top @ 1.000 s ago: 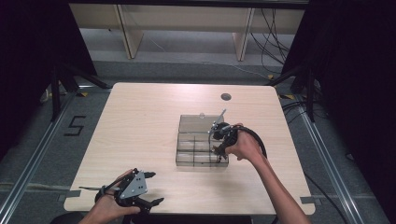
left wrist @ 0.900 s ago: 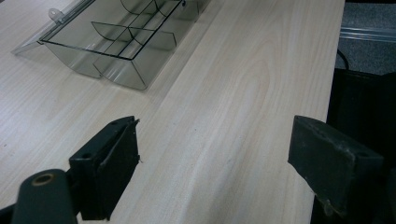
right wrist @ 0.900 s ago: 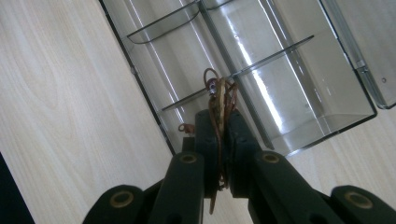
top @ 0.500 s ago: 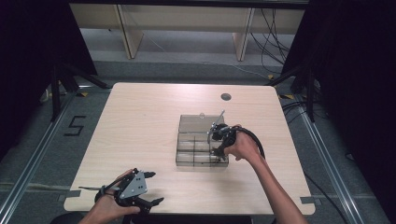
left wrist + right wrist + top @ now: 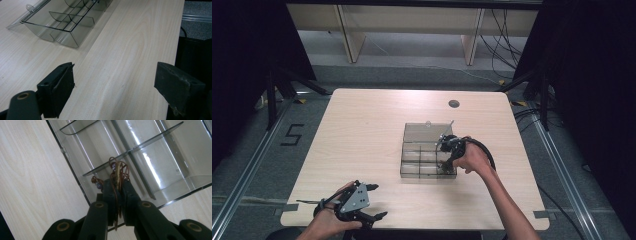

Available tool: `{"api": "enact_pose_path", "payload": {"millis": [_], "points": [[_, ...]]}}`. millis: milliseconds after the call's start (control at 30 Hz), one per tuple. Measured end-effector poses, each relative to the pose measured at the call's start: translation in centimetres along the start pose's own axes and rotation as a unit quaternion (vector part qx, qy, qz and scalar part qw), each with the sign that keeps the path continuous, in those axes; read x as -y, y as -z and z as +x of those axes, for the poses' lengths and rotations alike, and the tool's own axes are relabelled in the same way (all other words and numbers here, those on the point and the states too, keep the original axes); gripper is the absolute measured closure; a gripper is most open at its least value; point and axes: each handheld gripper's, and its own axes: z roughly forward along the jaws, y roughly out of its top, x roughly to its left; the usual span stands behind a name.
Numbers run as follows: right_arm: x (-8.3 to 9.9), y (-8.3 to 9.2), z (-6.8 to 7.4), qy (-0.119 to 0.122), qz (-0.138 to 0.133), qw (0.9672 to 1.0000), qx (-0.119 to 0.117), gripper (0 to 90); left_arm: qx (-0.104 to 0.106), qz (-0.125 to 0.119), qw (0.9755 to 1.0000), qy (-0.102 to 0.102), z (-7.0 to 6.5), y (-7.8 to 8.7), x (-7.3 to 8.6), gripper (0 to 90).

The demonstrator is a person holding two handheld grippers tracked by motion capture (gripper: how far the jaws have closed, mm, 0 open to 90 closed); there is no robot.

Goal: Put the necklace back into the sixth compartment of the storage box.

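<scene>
Evidently the right gripper [image 5: 117,188] pinches a small tangle of coppery wire jewellery [image 5: 118,171] with purple beads, holding it over a front compartment of the clear organiser box [image 5: 422,162]. It looks light, thin, springy and easily bent, so a gentle hold across the bunched loops seems wisest. Near the tabletop [image 5: 377,125] edge, well apart from the box, the left gripper [image 5: 373,201] rests spread and empty.

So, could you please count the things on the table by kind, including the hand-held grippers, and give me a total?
Hand-held gripper: 2, left and right
Clear plastic organizer box: 1
Bundle of copper-coloured wire jewellery, held over the box: 1
Total: 4
</scene>
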Motion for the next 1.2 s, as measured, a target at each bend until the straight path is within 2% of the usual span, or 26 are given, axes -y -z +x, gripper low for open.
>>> {"api": "enact_pose_path", "payload": {"millis": [233, 267, 400, 667, 767, 833, 1033, 1167, 1200], "points": [[0.0, 0.2, -0.1, -0.01, -0.006, 0.9999, -0.005, 75.7, -0.001, -0.007, 1.0, 0.006, -0.1, -0.1, 0.0, 15.7], [0.1, 0.3, -0.1, -0.008, -0.011, 0.9999, -0.001, 75.0, -0.001, -0.001, 1.0, -0.001, 0.0, 0.0, 0.0, 15.7], [0.4, 1.4, -0.5, -0.009, -0.037, 0.9993, 0.0, 72.0, 0.0, -0.003, 1.0, 0.006, -0.1, -0.1, 0.0, 15.7], [0.8, 2.2, -0.6, -0.011, -0.046, 0.9989, 0.002, 69.7, 0.002, -0.004, 1.0, 0.006, -0.1, -0.1, 0.0, 15.7], [1.0, 2.8, -0.7, -0.018, -0.057, 0.9982, 0.012, 68.1, 0.002, -0.003, 1.0, 0.006, -0.1, -0.1, 0.0, 15.7], [1.0, 2.9, -0.7, -0.013, -0.058, 0.9981, 0.011, 67.7, 0.002, -0.005, 1.0, 0.005, -0.1, -0.2, 0.1, 15.7], [1.5, 3.5, -0.9, -0.029, -0.07, 0.9969, 0.02, 65.4, 0.002, -0.005, 1.0, 0.005, -0.1, -0.2, 0.1, 15.6], [1.8, 3.7, -1.0, -0.029, -0.077, 0.9964, 0.019, 63.8, 0.0, -0.004, 1.0, 0.006, -0.1, -0.2, 0.1, 15.7], [1.8, 3.8, -0.9, -0.038, -0.077, 0.9961, 0.021, 63.4, 0.003, -0.002, 1.0, 0.007, -0.1, -0.2, 0.1, 15.6]]}}
